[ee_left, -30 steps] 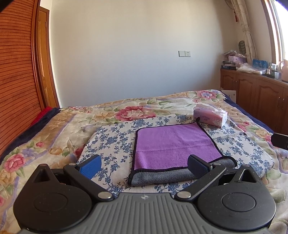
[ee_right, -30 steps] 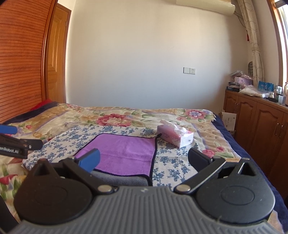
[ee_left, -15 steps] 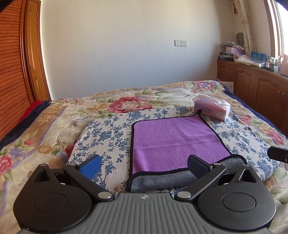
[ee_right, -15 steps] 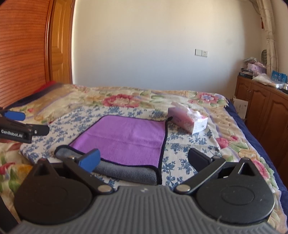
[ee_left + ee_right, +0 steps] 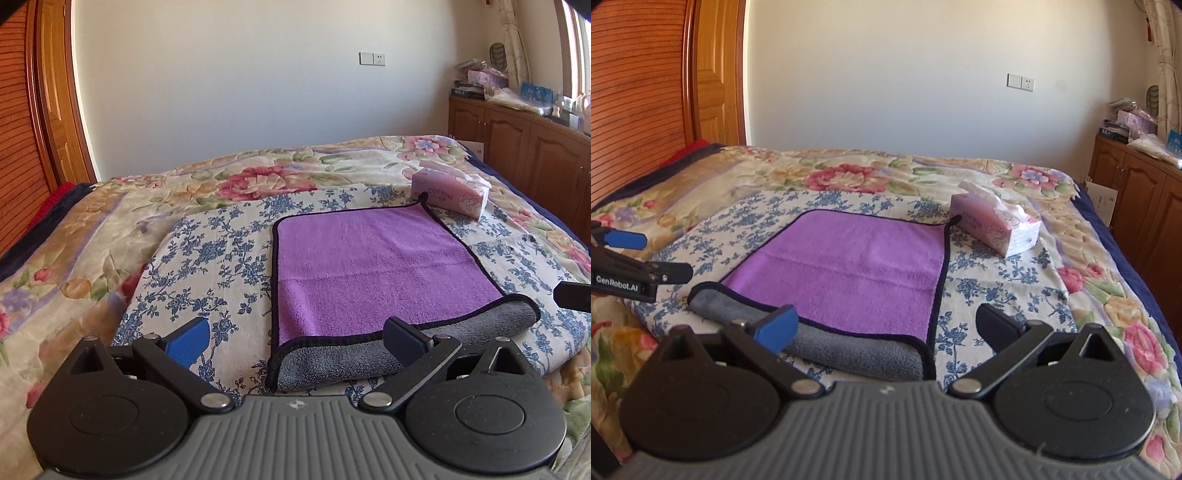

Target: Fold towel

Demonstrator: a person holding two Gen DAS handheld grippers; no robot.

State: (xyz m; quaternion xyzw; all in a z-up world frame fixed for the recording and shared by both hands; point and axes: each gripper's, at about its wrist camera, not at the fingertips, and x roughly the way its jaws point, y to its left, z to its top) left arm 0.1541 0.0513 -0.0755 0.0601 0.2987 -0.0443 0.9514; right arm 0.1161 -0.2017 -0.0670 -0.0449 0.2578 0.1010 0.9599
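A purple towel [image 5: 373, 269] with a black hem and grey underside lies folded on a blue-flowered cloth [image 5: 218, 254] on the bed; its grey fold faces me. It also shows in the right wrist view [image 5: 849, 273]. My left gripper [image 5: 295, 341] is open and empty, just short of the towel's near left corner. My right gripper [image 5: 890, 330] is open and empty, over the towel's near right corner. The left gripper's fingers [image 5: 626, 240] show at the left edge of the right wrist view.
A pink tissue box [image 5: 450, 192] sits just beyond the towel's far right corner, also in the right wrist view [image 5: 995, 225]. A flowered quilt [image 5: 74, 240] covers the bed. Wooden cabinets [image 5: 532, 151] stand at the right, a wooden door [image 5: 716, 74] at the left.
Both grippers have tilted down and moved closer to the towel's near edge. Both stayed open. The towel has not moved.
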